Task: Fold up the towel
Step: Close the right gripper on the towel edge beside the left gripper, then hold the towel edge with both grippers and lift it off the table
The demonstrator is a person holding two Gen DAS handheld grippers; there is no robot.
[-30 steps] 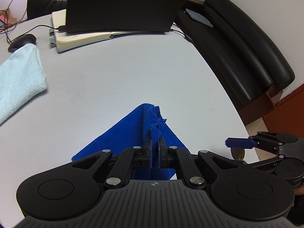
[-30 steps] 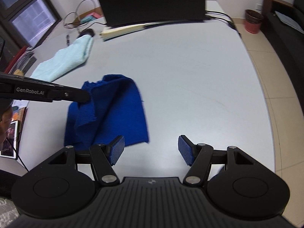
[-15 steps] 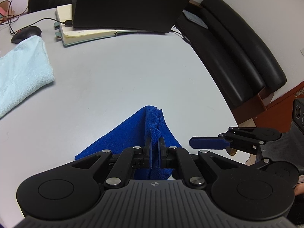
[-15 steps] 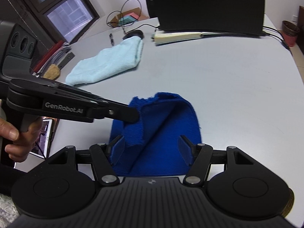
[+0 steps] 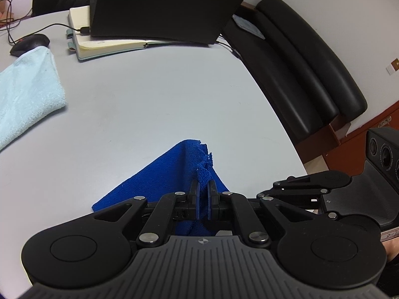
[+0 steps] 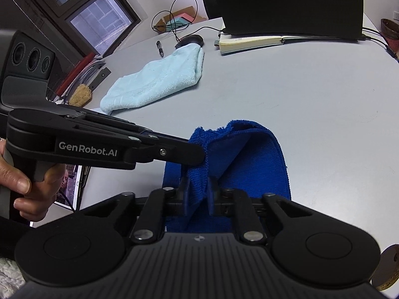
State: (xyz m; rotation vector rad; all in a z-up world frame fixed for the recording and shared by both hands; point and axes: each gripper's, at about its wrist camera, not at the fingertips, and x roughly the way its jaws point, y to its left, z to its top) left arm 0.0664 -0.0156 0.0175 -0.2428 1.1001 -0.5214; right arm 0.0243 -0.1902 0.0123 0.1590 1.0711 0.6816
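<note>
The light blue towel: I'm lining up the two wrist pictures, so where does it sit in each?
Left wrist: light blue towel lies at the left edge, far from the left gripper.
Right wrist: upper left of centre, beyond the blue towel.
Shared landmark: the open notebook.

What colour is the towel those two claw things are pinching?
Deep royal blue, plain, no pattern. The towel shows best in the right wrist view.
</note>
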